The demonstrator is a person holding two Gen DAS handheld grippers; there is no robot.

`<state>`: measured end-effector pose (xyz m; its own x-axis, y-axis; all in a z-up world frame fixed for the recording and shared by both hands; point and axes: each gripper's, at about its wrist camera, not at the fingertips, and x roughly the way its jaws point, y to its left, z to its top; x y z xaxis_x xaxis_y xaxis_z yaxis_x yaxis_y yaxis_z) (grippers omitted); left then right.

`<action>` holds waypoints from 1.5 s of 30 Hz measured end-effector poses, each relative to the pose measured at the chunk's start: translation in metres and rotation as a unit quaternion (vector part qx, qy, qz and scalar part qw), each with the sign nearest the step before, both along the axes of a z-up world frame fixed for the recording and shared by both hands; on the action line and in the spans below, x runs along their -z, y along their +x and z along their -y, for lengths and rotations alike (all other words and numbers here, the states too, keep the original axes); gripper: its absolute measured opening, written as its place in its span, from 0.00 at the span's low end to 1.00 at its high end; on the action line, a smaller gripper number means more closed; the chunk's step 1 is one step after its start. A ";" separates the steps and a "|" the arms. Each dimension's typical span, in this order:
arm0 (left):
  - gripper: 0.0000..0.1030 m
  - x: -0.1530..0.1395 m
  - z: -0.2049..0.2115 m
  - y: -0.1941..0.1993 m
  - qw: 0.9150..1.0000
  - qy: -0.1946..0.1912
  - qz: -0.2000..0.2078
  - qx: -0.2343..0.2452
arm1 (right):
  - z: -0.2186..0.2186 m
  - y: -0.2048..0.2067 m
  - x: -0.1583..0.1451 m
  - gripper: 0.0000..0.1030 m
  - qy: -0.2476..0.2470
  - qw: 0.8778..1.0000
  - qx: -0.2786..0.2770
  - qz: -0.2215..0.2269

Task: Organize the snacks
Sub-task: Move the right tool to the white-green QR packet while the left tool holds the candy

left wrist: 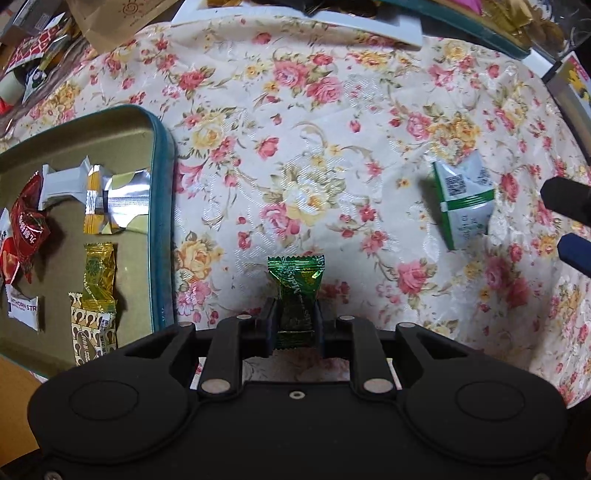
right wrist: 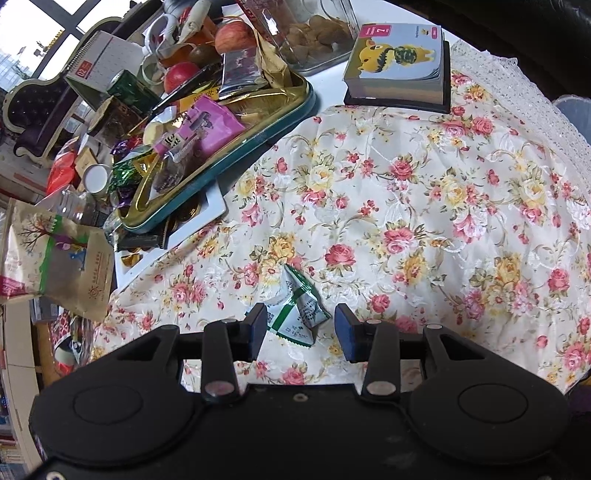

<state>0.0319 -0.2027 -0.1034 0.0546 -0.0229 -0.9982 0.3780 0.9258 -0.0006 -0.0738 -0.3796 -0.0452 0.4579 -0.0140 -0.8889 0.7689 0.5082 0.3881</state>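
Note:
My left gripper (left wrist: 295, 321) is shut on a green foil candy (left wrist: 297, 288), held above the floral tablecloth (left wrist: 295, 147). To its left lies a teal-rimmed gold tin (left wrist: 162, 221) holding several wrapped snacks, among them a yellow candy (left wrist: 98, 273) and a red packet (left wrist: 27, 225). A white and green triangular packet (left wrist: 463, 199) rests on the cloth at the right. In the right wrist view this white and green packet (right wrist: 299, 314) lies between the fingers of my right gripper (right wrist: 301, 334), which is open; its pads stand clear of the packet. The right gripper's fingertips (left wrist: 565, 199) show at the left wrist view's right edge.
A second teal tin (right wrist: 221, 147) piled with snacks sits at the back left on a white tray (right wrist: 207, 218). A brown paper pouch (right wrist: 55, 254), apples (right wrist: 232, 35), a glass jar (right wrist: 317, 33) and a notepad block (right wrist: 399, 62) crowd the far side.

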 end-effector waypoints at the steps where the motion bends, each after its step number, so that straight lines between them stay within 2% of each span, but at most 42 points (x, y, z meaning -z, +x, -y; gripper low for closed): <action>1: 0.27 0.003 -0.001 0.001 1.000 0.001 0.000 -0.002 | -0.001 0.003 0.003 0.42 0.000 1.000 0.002 -0.002; 12: 0.28 0.003 -0.006 -0.001 1.000 -0.012 0.016 0.006 | -0.006 0.030 0.031 0.42 -0.015 0.999 0.027 -0.026; 19: 0.28 0.002 -0.003 -0.004 1.000 -0.012 0.020 0.012 | -0.012 0.037 0.045 0.42 -0.025 0.998 0.007 -0.059; 28: 0.28 0.002 -0.007 0.000 1.000 -0.019 0.017 0.006 | -0.019 0.028 0.055 0.42 -0.003 0.995 -0.028 -0.099; 33: 0.28 0.002 -0.006 -0.002 1.000 -0.016 0.020 0.012 | -0.007 0.010 0.055 0.41 0.028 0.994 -0.028 -0.103; 36: 0.28 0.002 -0.005 -0.002 1.000 -0.016 0.017 0.007 | 0.002 -0.006 0.049 0.42 0.024 0.995 -0.005 -0.095; 38: 0.28 0.002 -0.005 -0.001 1.000 -0.015 0.016 0.005 | 0.008 -0.011 0.039 0.42 0.010 0.997 0.007 -0.072; 42: 0.28 0.002 -0.003 -0.003 1.000 -0.009 0.021 0.016 | 0.011 -0.003 0.018 0.42 -0.034 0.999 0.030 -0.018; 45: 0.28 0.003 0.000 -0.002 1.000 -0.006 0.017 0.018 | 0.007 0.013 0.013 0.42 -0.055 0.998 0.030 0.003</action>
<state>0.0294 -0.2032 -0.1064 0.0879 -0.0367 -0.9955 0.4114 0.9114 0.0027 -0.0612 -0.3865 -0.0582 0.4592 -0.1391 -0.8774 0.7971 0.5004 0.3379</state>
